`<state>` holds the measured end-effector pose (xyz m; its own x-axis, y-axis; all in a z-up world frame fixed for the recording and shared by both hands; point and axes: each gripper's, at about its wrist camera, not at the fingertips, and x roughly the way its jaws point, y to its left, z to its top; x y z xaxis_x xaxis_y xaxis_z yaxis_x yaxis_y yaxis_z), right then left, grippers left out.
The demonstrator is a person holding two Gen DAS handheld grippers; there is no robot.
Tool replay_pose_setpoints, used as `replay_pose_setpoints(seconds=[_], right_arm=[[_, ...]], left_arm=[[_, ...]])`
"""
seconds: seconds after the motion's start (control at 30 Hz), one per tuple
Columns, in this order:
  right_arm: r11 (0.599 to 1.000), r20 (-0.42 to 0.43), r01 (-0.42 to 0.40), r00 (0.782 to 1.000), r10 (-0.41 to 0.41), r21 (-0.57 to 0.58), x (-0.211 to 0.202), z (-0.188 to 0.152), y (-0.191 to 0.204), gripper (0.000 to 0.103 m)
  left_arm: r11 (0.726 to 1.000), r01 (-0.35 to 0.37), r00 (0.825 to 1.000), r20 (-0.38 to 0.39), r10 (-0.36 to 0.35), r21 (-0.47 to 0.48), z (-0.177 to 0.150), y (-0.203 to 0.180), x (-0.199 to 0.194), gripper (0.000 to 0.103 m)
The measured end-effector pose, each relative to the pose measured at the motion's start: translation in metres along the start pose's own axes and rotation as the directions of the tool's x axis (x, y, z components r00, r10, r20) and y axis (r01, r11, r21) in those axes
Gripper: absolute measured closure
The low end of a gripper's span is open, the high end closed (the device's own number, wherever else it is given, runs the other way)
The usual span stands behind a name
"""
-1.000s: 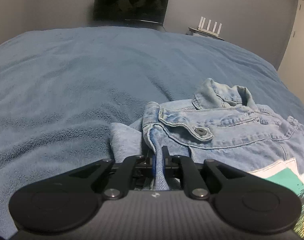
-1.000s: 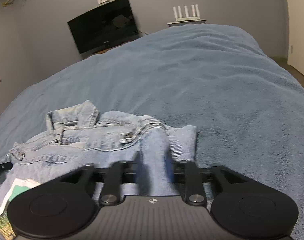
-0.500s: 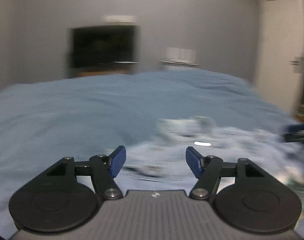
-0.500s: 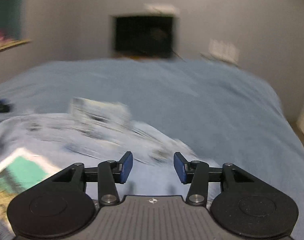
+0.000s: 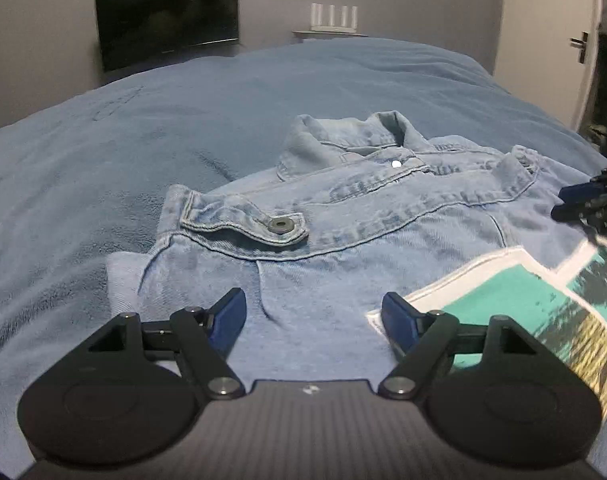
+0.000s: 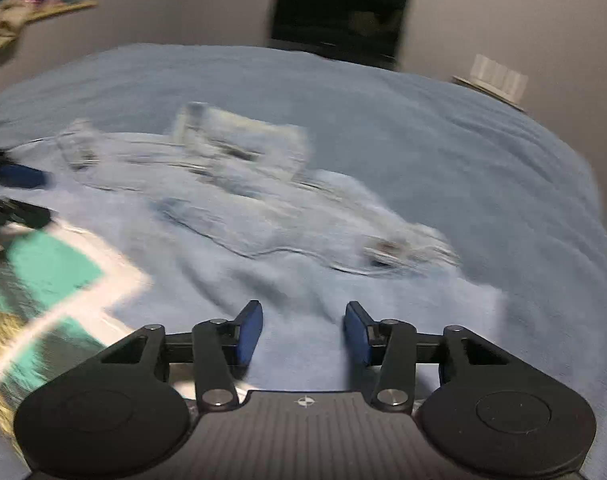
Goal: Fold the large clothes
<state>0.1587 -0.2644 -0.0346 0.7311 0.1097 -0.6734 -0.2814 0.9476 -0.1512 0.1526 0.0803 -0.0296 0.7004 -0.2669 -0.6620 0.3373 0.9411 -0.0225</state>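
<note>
A light blue denim jacket (image 5: 363, 216) lies on the bed, collar at the far side, with a green and white printed patch (image 5: 543, 304) on it at the near right. My left gripper (image 5: 314, 316) is open and empty just above the jacket's near part. My right gripper (image 6: 302, 326) is open and empty above the jacket (image 6: 263, 216), whose patch (image 6: 43, 272) shows at the left; that view is blurred. The right gripper also shows at the right edge of the left wrist view (image 5: 591, 200).
The bed is covered by a blue blanket (image 5: 143, 140). A dark TV (image 5: 167, 12) and a white router (image 5: 333, 18) stand by the far wall. A white door (image 5: 551, 40) is at the right.
Both grippers were shut on the jacket's edge one second ago. They have let go, opened and drawn back, and both cameras now look over the jacket from higher up.
</note>
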Motion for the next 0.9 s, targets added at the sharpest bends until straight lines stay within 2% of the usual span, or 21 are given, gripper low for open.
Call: replay_pose_setpoints(seconds=[0.03, 0.1, 0.27, 0.5, 0.63, 0.7, 0.77, 0.83, 0.87, 0.9], right_arm=[[0.999, -0.008, 0.005, 1.000, -0.005, 0.033, 0.000, -0.002, -0.008, 0.062], [0.995, -0.006, -0.024, 1.000, 0.025, 0.099, 0.001, -0.004, -0.017, 0.062], [0.998, 0.012, 0.032, 0.999, -0.032, 0.046, -0.003, -0.006, -0.001, 0.060], [0.997, 0.084, 0.010, 0.996, -0.016, 0.078, -0.057, -0.001, 0.025, 0.054], [0.987, 0.059, 0.020, 0.998, -0.030, 0.161, -0.077, -0.001, 0.028, 0.047], [0.961, 0.034, 0.016, 0.999, -0.026, 0.276, -0.086, -0.004, 0.020, 0.044], [0.917, 0.028, -0.005, 1.000, -0.006, 0.400, -0.095, -0.010, 0.009, 0.042], [0.845, 0.029, -0.034, 0.999, 0.022, 0.534, -0.104, -0.021, -0.001, 0.037], [0.806, 0.030, -0.047, 0.999, 0.037, 0.590, -0.106, -0.028, -0.006, 0.035], [0.746, 0.031, -0.064, 0.998, 0.059, 0.662, -0.109, -0.037, -0.011, 0.032]], left_arm=[[1.000, -0.001, 1.000, 0.001, 0.001, 0.001, 0.000, 0.000, 0.001, 0.027], [0.999, -0.021, 1.000, 0.007, 0.021, 0.029, -0.002, -0.004, 0.004, 0.027], [0.997, -0.060, 0.998, 0.028, 0.059, 0.052, -0.004, -0.014, -0.006, 0.025], [0.988, -0.142, 0.990, 0.017, 0.141, 0.063, -0.012, -0.028, -0.032, 0.020], [0.973, -0.209, 0.978, 0.029, 0.207, 0.097, -0.016, -0.046, -0.059, 0.018], [0.975, -0.197, 0.980, 0.047, 0.193, 0.102, -0.019, -0.056, -0.079, 0.018], [0.978, -0.172, 0.984, 0.056, 0.167, 0.117, -0.024, -0.067, -0.095, 0.017], [0.978, -0.146, 0.989, 0.028, 0.143, 0.150, -0.030, -0.080, -0.102, 0.016], [0.975, -0.138, 0.990, -0.015, 0.143, 0.175, -0.035, -0.086, -0.099, 0.016], [0.970, -0.145, 0.985, -0.064, 0.160, 0.196, -0.039, -0.090, -0.093, 0.016]])
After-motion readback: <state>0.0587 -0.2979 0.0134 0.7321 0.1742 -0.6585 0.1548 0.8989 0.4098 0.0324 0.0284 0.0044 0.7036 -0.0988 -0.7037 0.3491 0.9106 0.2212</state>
